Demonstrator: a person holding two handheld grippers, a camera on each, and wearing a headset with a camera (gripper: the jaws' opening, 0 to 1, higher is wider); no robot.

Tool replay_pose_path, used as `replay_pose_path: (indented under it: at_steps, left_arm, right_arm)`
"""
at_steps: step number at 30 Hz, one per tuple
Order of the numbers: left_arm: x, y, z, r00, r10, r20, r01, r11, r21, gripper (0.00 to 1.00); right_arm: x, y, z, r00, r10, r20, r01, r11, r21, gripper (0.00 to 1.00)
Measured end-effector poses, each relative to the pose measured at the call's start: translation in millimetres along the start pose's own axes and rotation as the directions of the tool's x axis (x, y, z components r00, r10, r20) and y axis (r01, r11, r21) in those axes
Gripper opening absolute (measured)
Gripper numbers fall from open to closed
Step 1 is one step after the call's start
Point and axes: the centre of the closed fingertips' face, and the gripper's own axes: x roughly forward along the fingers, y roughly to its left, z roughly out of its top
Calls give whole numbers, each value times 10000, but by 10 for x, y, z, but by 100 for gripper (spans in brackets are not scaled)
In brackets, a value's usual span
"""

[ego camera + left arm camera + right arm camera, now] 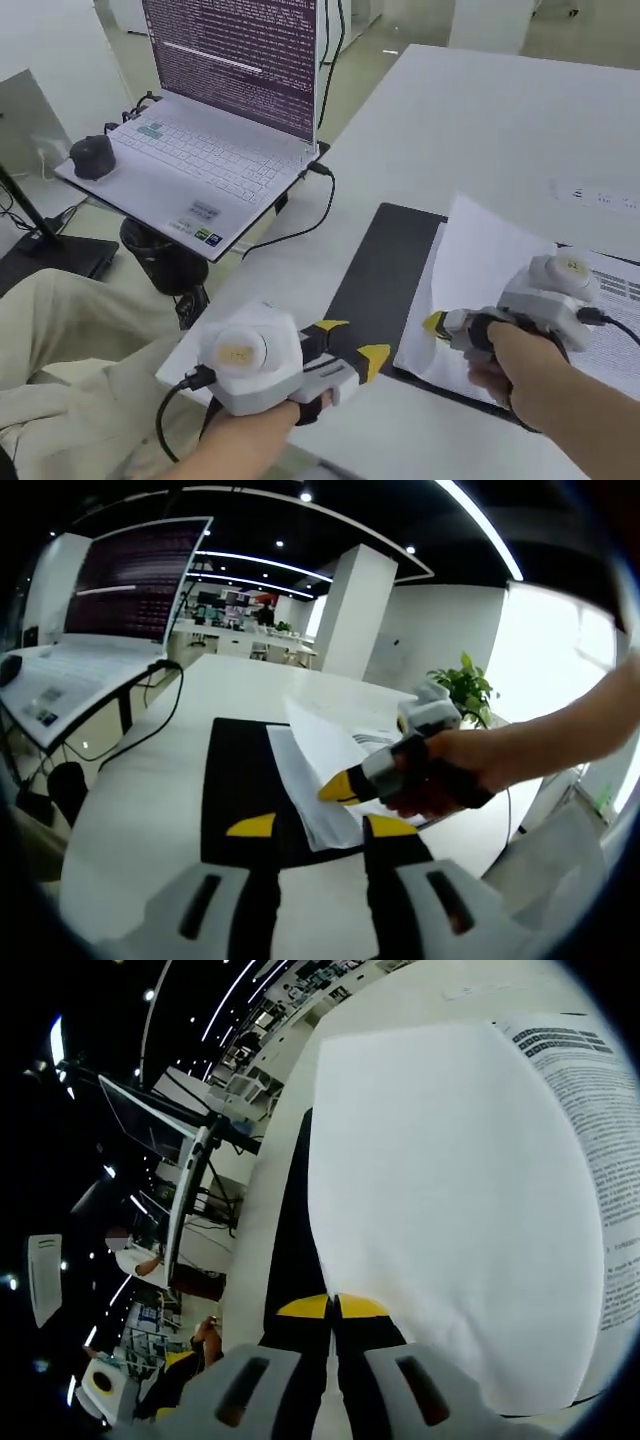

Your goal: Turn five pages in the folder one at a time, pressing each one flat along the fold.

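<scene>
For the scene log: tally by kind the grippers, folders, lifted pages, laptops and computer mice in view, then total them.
grippers: 2 (left gripper, right gripper)
folder: 1
lifted page: 1
laptop: 1
computer mouse: 1
total: 6

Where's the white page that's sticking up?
In the head view, the white page stands lifted at the right, over the black folder on the table, its near left edge pinched in the right gripper.
</scene>
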Motion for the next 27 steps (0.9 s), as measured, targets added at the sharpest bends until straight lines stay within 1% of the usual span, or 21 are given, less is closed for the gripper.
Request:
replay_pose_path:
  at_steps: [5, 8, 10, 11, 12, 13, 15, 16, 18, 19, 21, 22, 23, 24, 25, 26, 27]
  left_arm:
    - [49, 16, -49, 9998, -50, -184, 49, 10000, -38, 31]
    - [80, 17, -67, 9997, -68, -249, 67, 10000, -50, 32]
    - [109, 37, -89, 9995, -75, -319, 74, 10000, -30, 32]
    - [127, 46, -99, 9994, -95, -345, 94, 10000, -21, 32]
    - [136, 41, -107, 9992, -99, -389, 98, 10000, -10, 32]
    - [148, 40, -115, 9990, -108, -433, 108, 9999, -3, 32]
    - [187, 47, -137, 9985, -146, -521, 149, 9999, 46, 31]
    - [218, 60, -156, 9981, -168, -585, 172, 9998, 70, 31]
    - [271, 53, -185, 9972, -250, -711, 260, 9996, 140, 31]
    - [294, 47, -194, 9967, -284, -755, 299, 9994, 197, 31]
    - [346, 29, -224, 9951, -400, -901, 430, 9986, 312, 30]
    - [383, 3, -243, 9937, -454, -1028, 495, 9980, 381, 30]
    - [411, -18, -251, 9929, -524, -1066, 571, 9975, 420, 30]
    - [453, -46, -270, 9911, -638, -1168, 707, 9959, 560, 29]
    - [487, -67, -285, 9895, -709, -1260, 797, 9946, 665, 29]
    - [534, -118, -301, 9868, -854, -1374, 974, 9917, 835, 28]
    - [570, -151, -311, 9849, -937, -1453, 1081, 9897, 942, 28]
  right_arm:
    - [28, -21, -34, 9999, 166, 5, -167, 9998, 119, 2]
    - [38, -36, -36, 9994, 337, 94, -341, 9987, 378, 3]
    - [37, 74, -22, 9941, 1015, 373, -1036, 9928, 594, 9]
    - [29, 126, -78, 9910, 1328, 169, -1336, 9890, 637, 11]
    - [23, 177, -152, 9870, 1598, -178, -1580, 9844, 772, 9]
    - [30, 206, -190, 9834, 1780, -340, -1750, 9816, 768, 7]
    - [34, 203, -240, 9862, 1619, -339, -1600, 9858, 509, 4]
    - [27, 201, -264, 9855, 1661, -339, -1641, 9849, 553, 4]
    - [3, 239, -298, 9796, 1985, -311, -1948, 9762, 956, 3]
    - [-6, 237, -302, 9781, 2061, -300, -2021, 9739, 1038, 3]
    - [-44, 238, -283, 9745, 2241, -133, -2212, 9685, 1143, 3]
    - [-84, 242, -259, 9695, 2451, -7, -2428, 9608, 1338, 3]
    - [-115, 249, -228, 9646, 2634, 141, -2624, 9526, 1542, 2]
    - [-166, 218, -188, 9623, 2701, 314, -2714, 9463, 1755, 2]
    - [-210, 180, -162, 9632, 2652, 431, -2686, 9459, 1821, 2]
    - [-256, 145, -126, 9627, 2646, 567, -2706, 9446, 1855, 2]
    - [-318, 103, -63, 9600, 2683, 804, -2790, 9413, 1902, 2]
